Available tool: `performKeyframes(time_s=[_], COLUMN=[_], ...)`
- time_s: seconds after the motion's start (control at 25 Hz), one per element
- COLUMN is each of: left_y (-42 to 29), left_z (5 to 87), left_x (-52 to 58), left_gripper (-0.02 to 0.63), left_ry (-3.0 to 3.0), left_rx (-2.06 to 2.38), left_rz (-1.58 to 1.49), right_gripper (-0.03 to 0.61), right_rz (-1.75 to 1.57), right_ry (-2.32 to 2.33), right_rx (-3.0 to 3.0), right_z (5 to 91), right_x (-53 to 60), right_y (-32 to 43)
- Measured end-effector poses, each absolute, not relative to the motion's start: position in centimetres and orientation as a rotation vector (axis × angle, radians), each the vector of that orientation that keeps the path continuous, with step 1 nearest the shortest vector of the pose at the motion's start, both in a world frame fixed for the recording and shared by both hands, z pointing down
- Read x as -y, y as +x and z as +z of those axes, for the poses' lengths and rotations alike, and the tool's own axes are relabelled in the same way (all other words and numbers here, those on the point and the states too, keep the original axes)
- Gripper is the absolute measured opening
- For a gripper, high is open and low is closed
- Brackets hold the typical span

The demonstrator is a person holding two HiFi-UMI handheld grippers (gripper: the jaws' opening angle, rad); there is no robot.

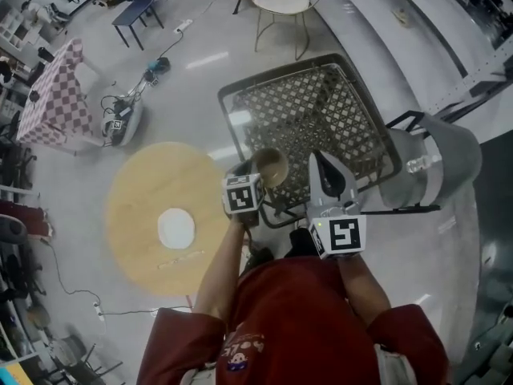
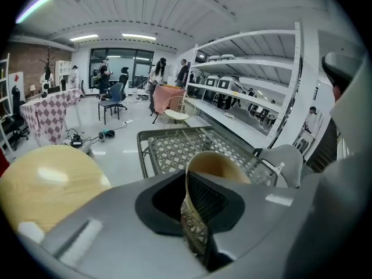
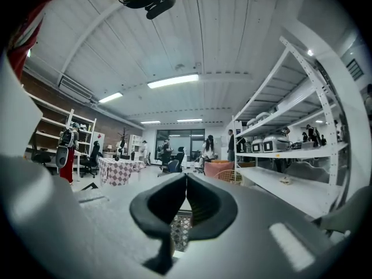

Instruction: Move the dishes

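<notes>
My left gripper (image 1: 259, 176) (image 2: 195, 209) is shut on the rim of a tan bowl (image 1: 271, 165) (image 2: 214, 166) with a patterned outside. It holds the bowl on edge in the air, between the round wooden table (image 1: 144, 191) and a metal mesh cart (image 1: 321, 119) (image 2: 174, 147). A white plate (image 1: 175, 228) lies on the table. My right gripper (image 1: 320, 160) (image 3: 186, 192) is shut with nothing in it and hangs level over the cart's near edge, right of the bowl.
A grey chair (image 1: 439, 165) stands right of the cart, a white wire chair (image 1: 280, 2) beyond it. A checkered-cloth table (image 1: 52, 95) and floor cables (image 1: 128, 107) are at the left. Shelving (image 2: 261, 97) runs along the right wall. A pale stick (image 1: 180, 261) lies on the wooden table.
</notes>
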State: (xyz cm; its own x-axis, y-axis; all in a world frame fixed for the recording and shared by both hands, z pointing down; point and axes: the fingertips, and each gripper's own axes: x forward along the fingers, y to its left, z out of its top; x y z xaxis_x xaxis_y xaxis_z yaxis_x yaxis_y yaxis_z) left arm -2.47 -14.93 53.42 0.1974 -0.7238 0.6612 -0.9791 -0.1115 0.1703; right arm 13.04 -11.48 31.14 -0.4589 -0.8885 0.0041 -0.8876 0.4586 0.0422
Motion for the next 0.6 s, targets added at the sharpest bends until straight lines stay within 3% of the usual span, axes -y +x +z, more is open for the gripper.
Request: performKeyframes(time_s=[0.6], left_y=[10.2], left_z=[56.1], left_x=[17.5], left_gripper=[0.025], left_ry=[1.98], left_rx=[1.434], left_rz=[0.629], right_gripper=[0.003], right_rz=[-0.028], right_ry=[1.805], right_rx=[2.54], right_z=[32.6], right_x=[13.0], right_y=[24.9])
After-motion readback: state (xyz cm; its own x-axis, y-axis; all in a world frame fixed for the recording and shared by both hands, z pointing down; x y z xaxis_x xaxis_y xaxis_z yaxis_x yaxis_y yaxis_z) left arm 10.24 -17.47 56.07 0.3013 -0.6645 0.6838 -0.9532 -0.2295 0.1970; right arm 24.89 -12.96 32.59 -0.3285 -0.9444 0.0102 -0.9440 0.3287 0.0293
